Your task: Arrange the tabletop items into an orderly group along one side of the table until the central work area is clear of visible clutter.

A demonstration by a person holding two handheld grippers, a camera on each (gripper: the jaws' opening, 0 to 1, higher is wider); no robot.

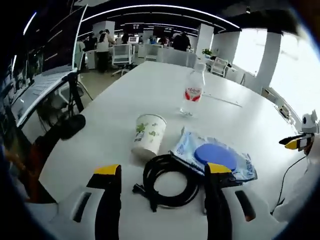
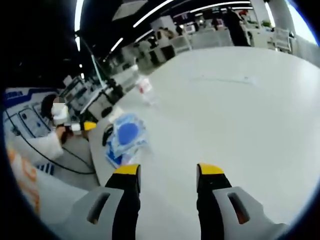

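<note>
In the left gripper view a white table (image 1: 125,90) holds a paper cup (image 1: 149,135) with green print. Close by are a coiled black cable (image 1: 170,180) and a blue wipes pack (image 1: 215,157). A clear water bottle (image 1: 192,92) with a red label stands farther back. My left gripper (image 1: 163,172) is open, its jaws straddling the cable coil from just above. In the right gripper view my right gripper (image 2: 169,172) is open over bare table (image 2: 240,110). The wipes pack (image 2: 127,134), cable (image 2: 107,134) and bottle (image 2: 145,89) lie to its left.
A monitor (image 1: 35,90) and a black stand (image 1: 75,122) sit off the table's left edge. Office chairs (image 1: 122,55) and people (image 1: 102,47) are at the far end. A thin black wire (image 1: 287,175) trails at the right edge, near the other gripper's yellow tip (image 1: 295,143).
</note>
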